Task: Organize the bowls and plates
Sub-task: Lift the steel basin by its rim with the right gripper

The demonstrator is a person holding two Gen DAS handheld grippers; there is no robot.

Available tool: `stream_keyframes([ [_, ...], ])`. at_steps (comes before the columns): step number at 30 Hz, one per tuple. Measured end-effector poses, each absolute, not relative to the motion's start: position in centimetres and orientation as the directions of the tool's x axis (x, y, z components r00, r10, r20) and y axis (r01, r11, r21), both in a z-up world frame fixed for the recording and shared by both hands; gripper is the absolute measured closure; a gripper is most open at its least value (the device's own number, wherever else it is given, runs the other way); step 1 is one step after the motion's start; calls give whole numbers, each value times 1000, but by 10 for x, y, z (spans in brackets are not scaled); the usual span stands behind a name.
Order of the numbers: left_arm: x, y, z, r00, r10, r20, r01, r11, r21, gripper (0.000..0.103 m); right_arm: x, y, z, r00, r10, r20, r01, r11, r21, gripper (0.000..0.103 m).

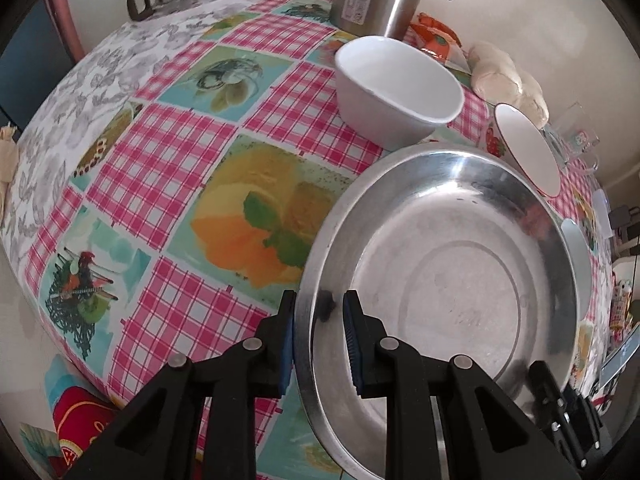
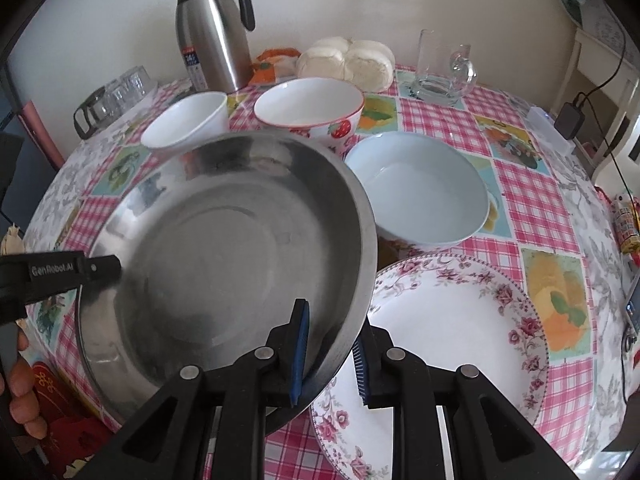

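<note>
The rim of a wide, round stainless-steel basin was pinched from opposite sides by the left tool and the right tool, each nearly closed on it, one pad inside and one outside. The basin was held above the pink-checked worktop. Beside it lay a white floral-edged plate. Farther off stood a pale blue bowl, a strawberry-patterned bowl and a small white bowl.
</note>
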State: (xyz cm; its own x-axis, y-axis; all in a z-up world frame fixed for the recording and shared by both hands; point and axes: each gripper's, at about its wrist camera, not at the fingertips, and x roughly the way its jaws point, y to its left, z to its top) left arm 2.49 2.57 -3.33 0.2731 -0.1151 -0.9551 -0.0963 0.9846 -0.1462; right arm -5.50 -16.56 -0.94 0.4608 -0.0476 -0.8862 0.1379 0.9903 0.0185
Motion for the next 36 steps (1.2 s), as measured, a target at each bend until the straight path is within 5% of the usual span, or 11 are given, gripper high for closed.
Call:
stream_keyframes([
  [26,27,20,-44,236,-171,-957,-56,980,-189,81,-54,-174,-21,394,-55,-918,195,981,25,77],
  [30,27,21,-43,234,-174,-956,-62,979,-194,81,-53,-174,-23,382,-50,-923,196,980,27,61],
  [36,26,21,-42,232,-178,-956,-66,978,-198,77,-54,-177,-17,407,-55,-912,210,977,35,55],
])
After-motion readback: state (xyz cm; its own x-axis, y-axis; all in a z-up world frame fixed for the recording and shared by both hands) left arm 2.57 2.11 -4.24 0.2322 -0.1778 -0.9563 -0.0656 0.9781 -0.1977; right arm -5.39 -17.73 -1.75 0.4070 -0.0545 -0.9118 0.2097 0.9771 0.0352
